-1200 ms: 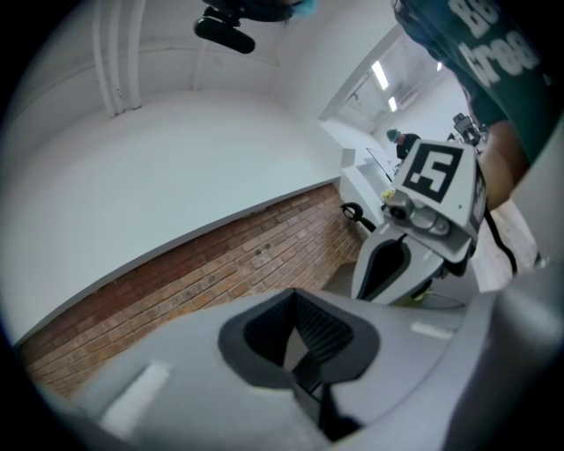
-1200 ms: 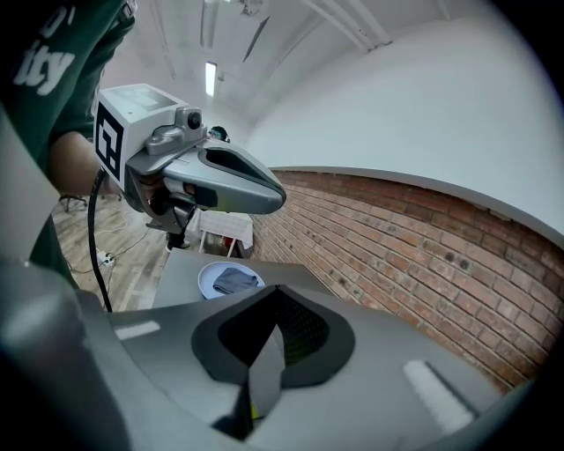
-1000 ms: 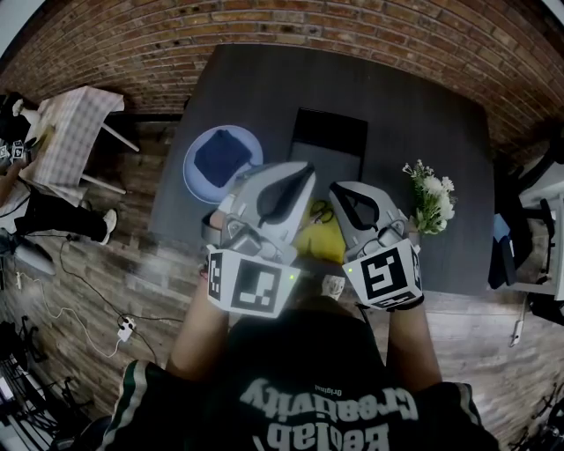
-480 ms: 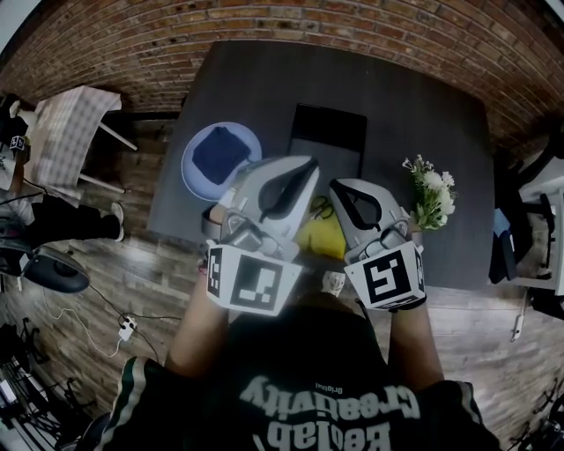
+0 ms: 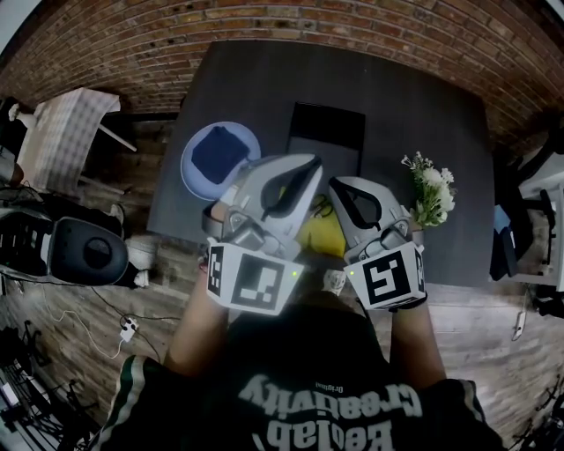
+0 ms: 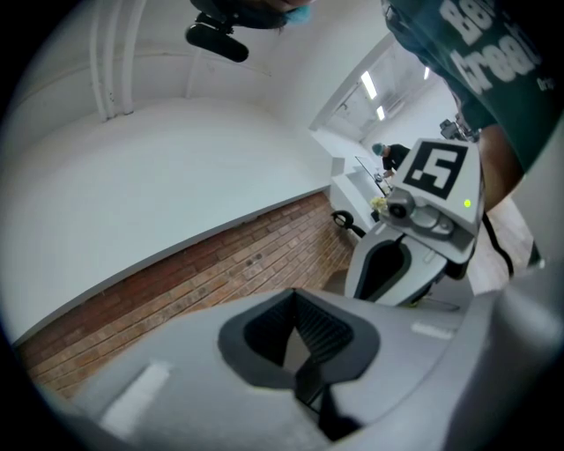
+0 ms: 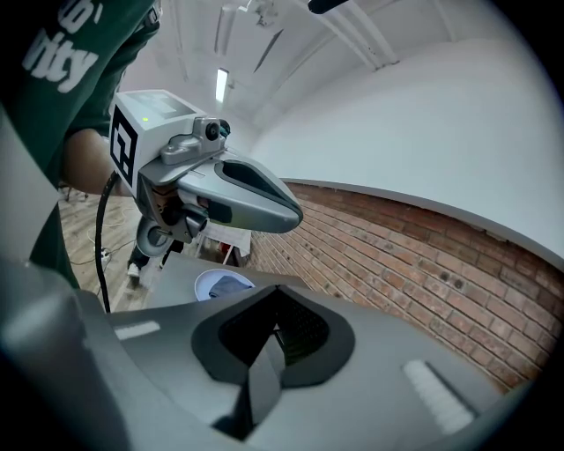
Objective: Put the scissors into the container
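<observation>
Still, neither has moved: left tool (image 5: 308, 166) and right tool (image 5: 339, 188) hover at centre frame, jaws closed on nothing. The scissors (image 5: 322, 210) seemingly lie between them on the table (image 5: 397, 97), so the task looks unstarted.

- I see a dark grey table (image 5: 414, 114) and a red-brown brick wall (image 5: 352, 22).
- The plate (image 5: 196, 172) is pale blue, the cloth (image 5: 218, 154) navy.
- My left gripper (image 5: 310, 163) and right gripper (image 5: 335, 187) are light grey, with black-and-white square markers.
- There's a yellow object (image 5: 322, 236) and white flowers (image 5: 432, 189).
</observation>
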Action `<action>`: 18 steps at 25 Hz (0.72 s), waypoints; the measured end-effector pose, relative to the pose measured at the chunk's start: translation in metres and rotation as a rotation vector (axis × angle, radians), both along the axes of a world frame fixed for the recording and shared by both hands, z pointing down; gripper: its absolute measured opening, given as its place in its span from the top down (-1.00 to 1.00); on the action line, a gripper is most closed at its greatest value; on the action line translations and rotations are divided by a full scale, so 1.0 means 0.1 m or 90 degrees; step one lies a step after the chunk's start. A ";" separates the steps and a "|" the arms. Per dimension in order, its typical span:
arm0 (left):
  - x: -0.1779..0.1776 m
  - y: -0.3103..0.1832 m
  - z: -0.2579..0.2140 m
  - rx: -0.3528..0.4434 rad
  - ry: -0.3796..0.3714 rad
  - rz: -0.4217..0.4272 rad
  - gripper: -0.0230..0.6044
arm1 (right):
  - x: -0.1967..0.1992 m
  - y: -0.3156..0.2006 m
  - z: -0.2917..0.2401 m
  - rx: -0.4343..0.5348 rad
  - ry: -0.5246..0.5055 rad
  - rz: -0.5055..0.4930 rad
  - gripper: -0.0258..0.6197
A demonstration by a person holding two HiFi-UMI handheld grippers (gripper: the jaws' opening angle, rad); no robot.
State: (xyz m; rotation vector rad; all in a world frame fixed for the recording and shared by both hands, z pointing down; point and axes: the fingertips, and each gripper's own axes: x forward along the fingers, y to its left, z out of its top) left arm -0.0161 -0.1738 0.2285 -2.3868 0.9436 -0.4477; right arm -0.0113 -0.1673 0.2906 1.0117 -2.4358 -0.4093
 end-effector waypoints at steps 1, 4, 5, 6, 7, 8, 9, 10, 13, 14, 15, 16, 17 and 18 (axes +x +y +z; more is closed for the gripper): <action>0.01 0.00 0.00 0.000 0.000 0.000 0.92 | 0.01 0.00 0.00 0.000 -0.001 0.001 0.90; 0.02 0.02 0.01 -0.001 0.000 0.003 0.92 | 0.02 0.01 0.01 0.001 0.003 0.002 0.90; 0.02 0.02 0.01 -0.001 0.001 0.004 0.92 | 0.03 0.01 0.00 0.002 0.004 0.004 0.90; 0.02 0.03 0.01 -0.001 0.002 0.004 0.92 | 0.03 0.01 0.00 0.002 0.004 0.006 0.90; 0.02 0.03 0.01 -0.001 0.004 0.004 0.92 | 0.03 0.01 0.00 0.001 0.001 0.007 0.90; 0.01 0.03 0.01 -0.003 0.007 0.005 0.92 | 0.03 0.01 -0.01 0.000 -0.004 0.008 0.90; -0.01 0.03 0.01 -0.006 0.010 0.005 0.92 | 0.02 0.01 -0.02 -0.002 -0.011 0.008 0.90; -0.03 0.04 0.02 -0.008 0.013 0.006 0.92 | 0.02 0.02 -0.02 -0.003 -0.015 0.010 0.90; -0.11 0.06 0.01 -0.008 0.018 0.009 0.92 | 0.00 0.03 -0.04 0.004 -0.007 0.024 0.90; -0.14 0.07 0.00 -0.006 0.019 0.011 0.92 | -0.01 0.04 -0.05 0.006 -0.006 0.029 0.90; -0.16 0.08 -0.02 -0.005 0.019 0.014 0.92 | -0.03 0.05 -0.06 0.007 -0.005 0.034 0.90; -0.18 0.10 -0.02 -0.004 0.019 0.018 0.92 | -0.04 0.07 -0.07 0.008 -0.003 0.040 0.90; -0.20 0.11 -0.03 -0.003 0.019 0.022 0.92 | -0.05 0.08 -0.07 0.009 -0.002 0.045 0.90; -0.23 0.13 -0.03 -0.003 0.019 0.025 0.92 | -0.07 0.10 -0.08 0.010 -0.001 0.051 0.90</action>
